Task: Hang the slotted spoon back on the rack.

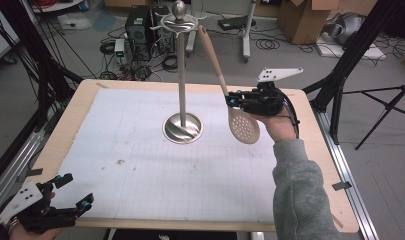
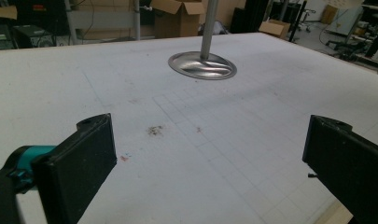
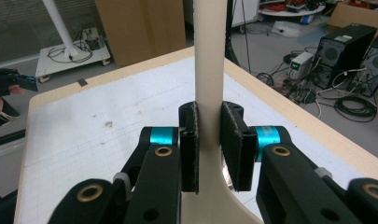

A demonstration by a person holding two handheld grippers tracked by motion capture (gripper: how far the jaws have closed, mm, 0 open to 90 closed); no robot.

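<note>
The right tool (image 1: 229,100) clamps the slotted spoon (image 1: 244,125) by its handle, above the bench's (image 1: 80,107) right side (bowl hanging down). The left tool (image 1: 70,191) gapes wide at the near left corner.

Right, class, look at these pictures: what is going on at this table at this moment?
A person works at a table with a tool in each hand. The right tool is shut on the handle of a beige slotted spoon, held in the air to the right of a metal utensil stand, bowl down and handle tip up near the stand's top hooks. The spoon is not hung on them. The left tool waits open near the table's front left corner, holding nothing.
</note>
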